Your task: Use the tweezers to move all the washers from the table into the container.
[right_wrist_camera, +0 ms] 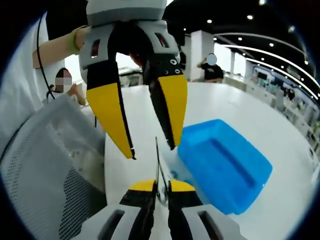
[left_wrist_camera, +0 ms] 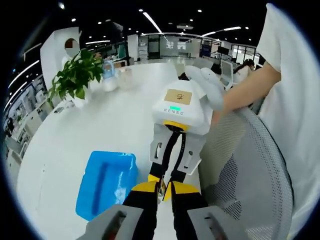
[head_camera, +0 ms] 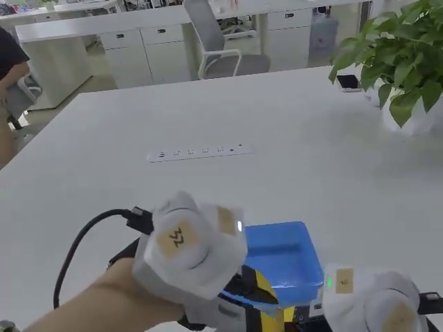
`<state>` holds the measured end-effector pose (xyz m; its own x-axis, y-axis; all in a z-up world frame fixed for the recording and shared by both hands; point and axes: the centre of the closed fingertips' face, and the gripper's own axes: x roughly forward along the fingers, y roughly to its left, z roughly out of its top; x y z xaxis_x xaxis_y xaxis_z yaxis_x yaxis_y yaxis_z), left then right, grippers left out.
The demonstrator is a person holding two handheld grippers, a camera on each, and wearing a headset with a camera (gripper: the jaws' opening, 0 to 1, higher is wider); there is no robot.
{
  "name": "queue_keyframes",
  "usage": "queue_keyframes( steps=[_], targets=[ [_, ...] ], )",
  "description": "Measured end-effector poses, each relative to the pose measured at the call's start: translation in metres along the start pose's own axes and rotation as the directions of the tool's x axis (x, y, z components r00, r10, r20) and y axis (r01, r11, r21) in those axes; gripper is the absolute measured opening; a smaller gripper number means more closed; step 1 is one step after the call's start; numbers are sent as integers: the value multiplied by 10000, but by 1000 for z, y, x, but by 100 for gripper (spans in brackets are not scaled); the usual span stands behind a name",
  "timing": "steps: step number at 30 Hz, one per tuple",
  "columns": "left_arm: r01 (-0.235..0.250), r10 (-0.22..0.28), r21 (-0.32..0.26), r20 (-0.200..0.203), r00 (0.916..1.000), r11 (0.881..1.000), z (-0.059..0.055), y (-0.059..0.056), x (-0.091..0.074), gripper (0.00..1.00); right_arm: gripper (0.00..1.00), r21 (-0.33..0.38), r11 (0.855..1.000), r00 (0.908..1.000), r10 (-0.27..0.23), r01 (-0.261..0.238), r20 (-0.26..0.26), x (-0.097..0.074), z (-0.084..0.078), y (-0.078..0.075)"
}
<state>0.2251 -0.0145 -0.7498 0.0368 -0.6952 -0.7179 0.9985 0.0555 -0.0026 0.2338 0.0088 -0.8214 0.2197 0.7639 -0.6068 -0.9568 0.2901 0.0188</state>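
1. Right gripper (right_wrist_camera: pixel 161 187): the jaws are pressed together on the tweezers (right_wrist_camera: pixel 157 160), which stand up between the yellow tips.
2. Left gripper (right_wrist_camera: pixel 151 150): it faces the right one with its yellow jaws spread. The tip of the tweezers lies in the gap between them.
3. Container (head_camera: pixel 277 228): a blue rectangular tray on the white table (head_camera: pixel 291 131), just beyond both grippers.
4. Power strip (head_camera: pixel 199 152): mid-table, well apart from the container.
5. Potted plant (head_camera: pixel 401 55): at the table's far right; an office chair (head_camera: pixel 221 41) stands beyond.

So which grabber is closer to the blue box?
Left, barely. The left gripper hangs at the blue container's near edge; the right gripper, gripping tweezers, sits just short.
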Motion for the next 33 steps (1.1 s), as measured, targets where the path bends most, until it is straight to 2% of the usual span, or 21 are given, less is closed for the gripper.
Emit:
queue_keyframes(
  steps=[2,7,11,12,14,18,25,26,27,28,30,32,33],
  targets=[
    [-24,25,115,-69,10000,9999,-2,0,2,2,6,-47,10000,10000,-3,3,-4,0,0,1],
    [-176,178,187,-135,9997,9997,-1,1,6,7,5,35,10000,10000,8,-8,3,0,0,0],
    [-76,74,310,45,10000,9995,4,0,8,0,5,34,10000,10000,24,-24,1,0,0,0],
    [6,-6,191,-17,10000,9998,4,-1,9,0,6,10,10000,10000,50,-50,-9,0,0,1],
    [102,-90,381,-300,9995,9992,-1,-1,12,0,6,-1,10000,10000,63,-63,-6,1,1,2],
    [148,-134,365,-383,9992,9992,-3,-2,13,0,7,-145,9999,10000,52,-52,-61,1,1,3],
    [58,-52,301,-202,9998,9995,-3,-1,13,0,6,-81,9999,10000,64,-64,-44,0,0,2],
    [-217,215,234,88,9997,9995,0,2,13,0,6,84,10000,10000,46,-46,14,-1,-1,0],
    [-410,411,-34,455,9981,9992,4,3,13,3,6,199,9998,10000,32,-33,36,-1,-1,-1],
    [-464,517,-691,762,9957,9965,5,2,12,13,5,505,9987,10000,2,-6,80,-2,-2,-3],
    [-796,954,-1391,1108,9893,9871,1,6,9,28,5,755,9971,9999,-25,16,119,-4,-3,-6],
    [-1159,1376,-1711,1205,9831,9784,-4,9,5,37,5,843,9964,9999,-31,18,145,-3,-3,-6],
    [-1512,1792,-2027,1280,9754,9675,-9,10,0,39,5,853,9964,9999,-25,11,158,-3,-2,-5]
  ],
)
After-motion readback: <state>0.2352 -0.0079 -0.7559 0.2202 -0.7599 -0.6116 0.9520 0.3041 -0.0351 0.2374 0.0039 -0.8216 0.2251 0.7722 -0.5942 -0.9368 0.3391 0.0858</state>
